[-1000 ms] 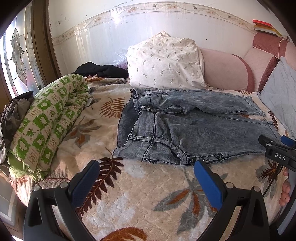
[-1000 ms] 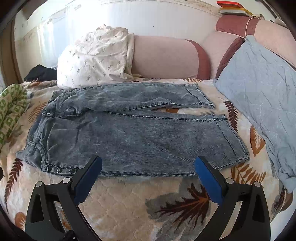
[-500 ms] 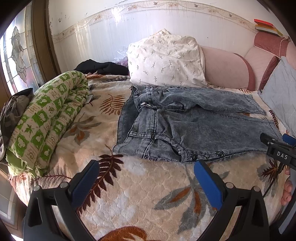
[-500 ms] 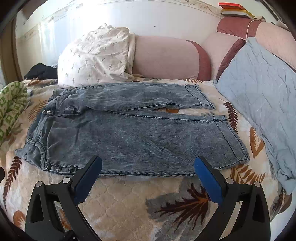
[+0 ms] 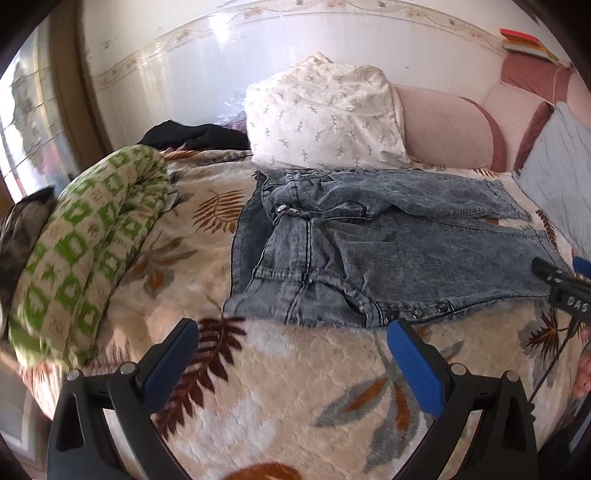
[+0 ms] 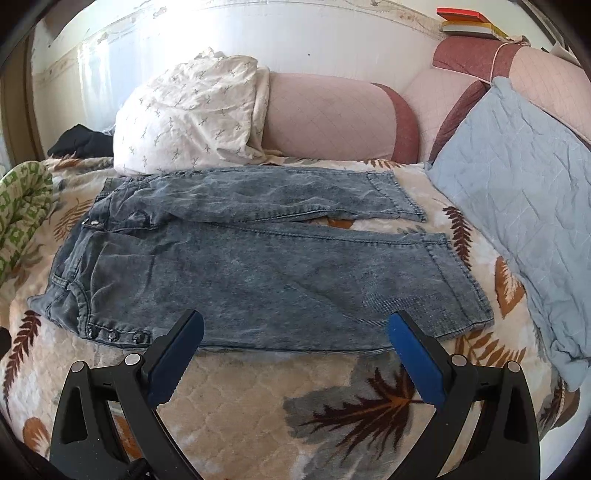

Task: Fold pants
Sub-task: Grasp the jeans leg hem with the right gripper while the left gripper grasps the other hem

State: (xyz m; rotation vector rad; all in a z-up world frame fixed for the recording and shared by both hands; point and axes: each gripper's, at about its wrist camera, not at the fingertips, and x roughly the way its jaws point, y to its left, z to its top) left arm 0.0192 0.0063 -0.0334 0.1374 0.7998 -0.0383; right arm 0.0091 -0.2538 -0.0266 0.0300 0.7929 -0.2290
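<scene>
Pants (image 6: 258,266) lie flat just beyond both open tongs (image 6: 295,332).

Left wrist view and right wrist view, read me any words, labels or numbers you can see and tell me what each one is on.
"DAS": white letters on the black body of the right gripper, seen at the right edge of the left wrist view.
The stacked books on the headboard show no legible text; too small to read.
Nothing readable on the jeans, pillows or blanket.
</scene>
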